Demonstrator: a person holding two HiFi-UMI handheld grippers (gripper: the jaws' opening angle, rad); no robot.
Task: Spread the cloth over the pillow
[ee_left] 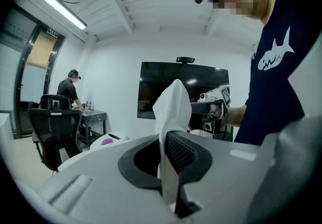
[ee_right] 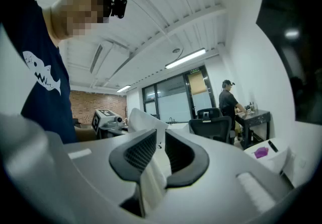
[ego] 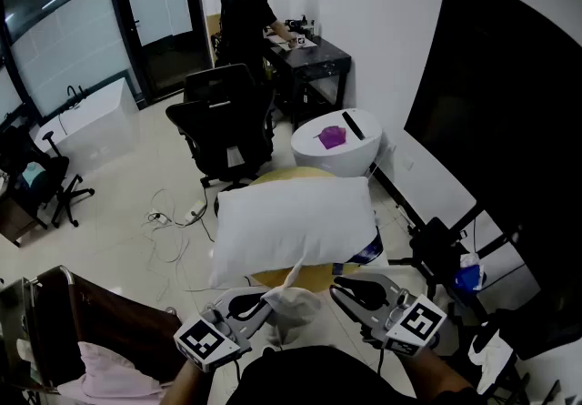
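A white pillow (ego: 293, 227) lies on a round yellow table (ego: 309, 278) in front of me. Just below it hangs a bunched white cloth (ego: 293, 301), held between my two grippers. My left gripper (ego: 256, 304) is shut on one end of the cloth (ee_left: 173, 109), which sticks up past its jaws. My right gripper (ego: 350, 288) is shut on another part of the cloth (ee_right: 150, 180), which runs between its pads. Each gripper sees the other: the right gripper (ee_left: 215, 102) in the left gripper view, the left gripper (ee_right: 104, 117) in the right gripper view. Both hover near the pillow's near edge.
A black office chair (ego: 221, 126) and a round white table (ego: 362, 150) with a purple item stand behind the pillow. A person works at a black desk (ego: 309, 59) farther back. A large black screen (ego: 500, 121) fills the right. Cables (ego: 173, 217) lie on the floor at left.
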